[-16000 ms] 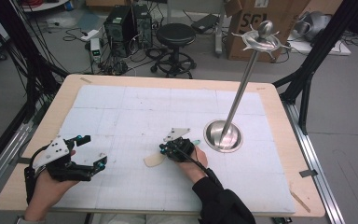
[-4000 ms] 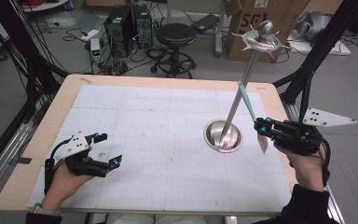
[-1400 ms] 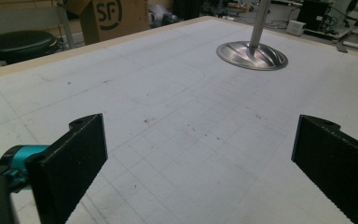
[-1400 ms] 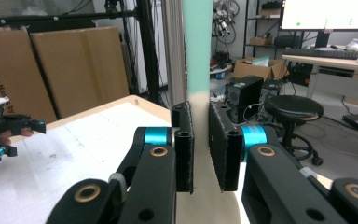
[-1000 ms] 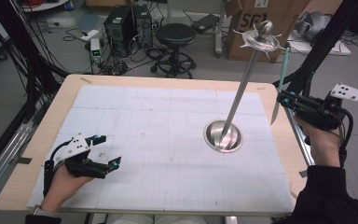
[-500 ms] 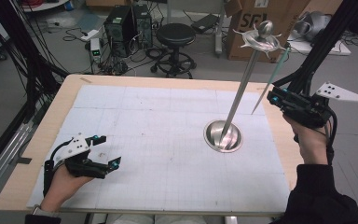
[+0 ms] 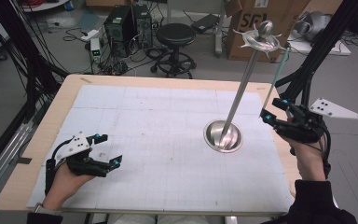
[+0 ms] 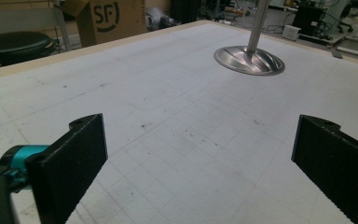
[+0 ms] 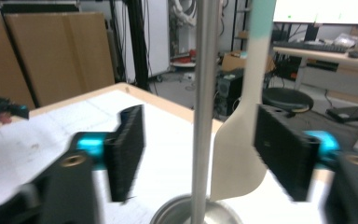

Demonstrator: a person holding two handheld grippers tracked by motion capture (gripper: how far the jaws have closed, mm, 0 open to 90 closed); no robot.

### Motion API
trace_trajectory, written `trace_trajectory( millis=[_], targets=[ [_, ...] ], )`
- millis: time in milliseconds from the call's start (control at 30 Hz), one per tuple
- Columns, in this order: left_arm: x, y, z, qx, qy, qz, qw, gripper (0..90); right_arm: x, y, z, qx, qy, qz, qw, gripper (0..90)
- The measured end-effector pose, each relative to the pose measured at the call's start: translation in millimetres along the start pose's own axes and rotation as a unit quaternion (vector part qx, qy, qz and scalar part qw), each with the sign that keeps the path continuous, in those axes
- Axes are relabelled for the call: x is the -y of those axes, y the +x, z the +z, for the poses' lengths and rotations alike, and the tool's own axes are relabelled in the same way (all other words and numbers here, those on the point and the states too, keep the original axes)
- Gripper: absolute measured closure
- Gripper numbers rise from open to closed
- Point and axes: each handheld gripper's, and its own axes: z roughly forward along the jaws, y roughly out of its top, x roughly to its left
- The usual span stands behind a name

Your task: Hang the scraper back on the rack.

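While my right claw sat at the right edge of the high view, its jaws had just been opening, and the spatula stood between them, close against the right jaw. The spatula's green handle reached up to a hook on the metal stand, whose round base sat on the white mat. My left claw rested at the lower left with its jaws wide apart, holding nothing.
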Motion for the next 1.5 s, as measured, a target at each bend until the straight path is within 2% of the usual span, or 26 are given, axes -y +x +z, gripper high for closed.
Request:
trace_trajectory(
  millis=[100, 167, 233, 333, 433, 567, 733, 833, 867, 967, 1133, 1200, 1267, 1367, 1500],
  targets=[
    [-1.2, 1.6, 1.8, 0.003, -0.009, -0.005, 0.9999, 3.9, 5.8, 7.1, 0.6, 0.008, 0.019, 0.006, 0.9998, 10.7],
    [-2.8, 1.9, 3.2, 0.008, -0.014, -0.006, 0.9999, 3.9, 9.8, 11.9, 0.8, 0.012, 0.028, 0.001, 0.9995, 8.0],
    [-4.2, 1.3, 5.3, 0.012, -0.017, -0.007, 0.9997, 3.9, 14.2, 18.2, 2.6, 0.017, 0.038, -0.007, 0.9991, 0.5],
    [-5.3, 0.3, 9.1, 0.018, -0.018, -0.006, 0.9997, 3.9, 18.5, 28.6, 6.9, 0.006, 0.069, -0.022, 0.9973, 0.4],
    [-6.2, -1.0, 13.1, 0.026, -0.021, -0.005, 0.9994, 3.9, 23.4, 42.2, 11.6, -0.007, 0.077, -0.039, 0.9963, 0.4],
    [-7.0, -3.1, 14.7, 0.031, -0.023, -0.002, 0.9992, 3.9, 32.9, 56.6, 20.3, -0.028, 0.057, -0.039, 0.9972, 0.4],
    [-8.3, -3.9, 12.5, 0.035, -0.029, 0.000, 0.9989, 3.9, 51.6, 63.9, 38.0, -0.039, 0.048, -0.033, 0.9975, 0.4],
    [-8.7, -3.7, 10.8, 0.036, -0.034, -0.001, 0.9988, 3.9, 64.7, 67.5, 48.1, -0.037, 0.040, -0.027, 0.9981, 0.4],
    [-8.8, -3.8, 10.4, 0.042, -0.036, -0.001, 0.9985, 3.9, 68.6, 69.4, 49.6, -0.034, 0.028, -0.025, 0.9987, 0.4],
    [-9.3, -5.8, 9.1, 0.054, -0.045, 0.002, 0.9975, 3.9, 78.2, 72.3, 51.3, -0.036, -0.015, 0.004, 0.9992, 0.5],
    [-9.5, -6.9, 7.9, 0.059, -0.045, 0.005, 0.9973, 3.9, 95.2, 75.9, 58.0, -0.017, -0.014, 0.012, 0.9997, 0.5],
    [-9.5, -6.7, 7.6, 0.058, -0.046, 0.005, 0.9973, 3.9, 105.5, 77.8, 62.2, -0.010, 0.005, 0.012, 0.9999, 0.5],
    [-8.9, -5.7, 7.3, 0.057, -0.047, 0.004, 0.9973, 3.9, 117.5, 77.6, 65.4, -0.007, 0.010, 0.011, 0.9999, 0.5],
    [-7.2, -3.9, 7.5, 0.053, -0.046, 0.001, 0.9975, 3.9, 131.6, 74.8, 68.2, 0.002, 0.028, 0.020, 0.9994, 0.5],
    [-4.4, -1.7, 8.3, 0.049, -0.040, -0.002, 0.9980, 3.9, 148.6, 74.1, 72.6, 0.017, 0.062, 0.023, 0.9977, 0.5]
  ],
)
